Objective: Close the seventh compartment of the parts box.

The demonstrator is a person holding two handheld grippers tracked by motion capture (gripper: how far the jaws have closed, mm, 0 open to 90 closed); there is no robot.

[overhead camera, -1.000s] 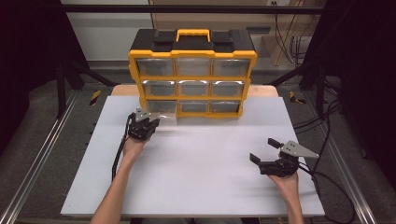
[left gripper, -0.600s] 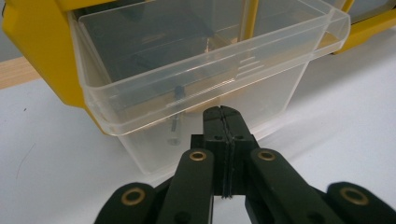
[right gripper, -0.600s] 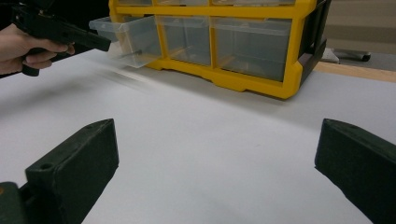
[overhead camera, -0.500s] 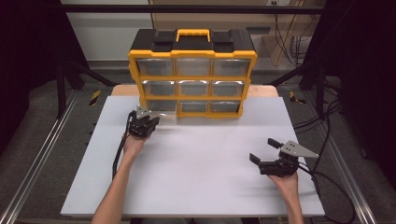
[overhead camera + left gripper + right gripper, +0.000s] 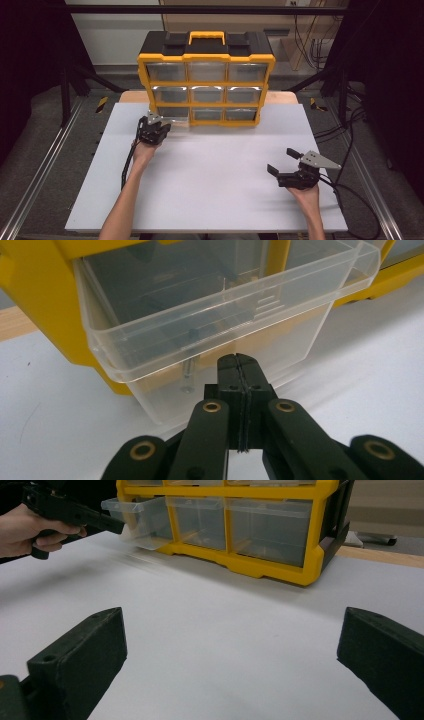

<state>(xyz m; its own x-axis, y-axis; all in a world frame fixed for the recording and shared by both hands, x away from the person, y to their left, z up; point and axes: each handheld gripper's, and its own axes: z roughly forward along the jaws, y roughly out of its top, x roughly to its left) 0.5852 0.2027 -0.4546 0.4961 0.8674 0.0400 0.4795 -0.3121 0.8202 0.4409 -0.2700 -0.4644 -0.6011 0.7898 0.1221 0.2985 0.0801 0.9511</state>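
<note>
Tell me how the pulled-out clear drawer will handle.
The clear drawer looks thin-walled and empty, so probably light and slightly flexible. Its glossy plastic may be slippery. Sticking out of the yellow organizer, it could sag or tip if drawn further.

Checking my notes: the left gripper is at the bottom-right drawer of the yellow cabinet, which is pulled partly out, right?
Not quite: the left gripper is at the bottom-left drawer of the yellow cabinet, and that drawer is pulled partly out. The high view shows it.

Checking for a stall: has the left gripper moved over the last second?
Yes, slightly. The left gripper has drawn back toward the person, away from the yellow cabinet, bringing the clear bottom-left drawer partly out.
</note>
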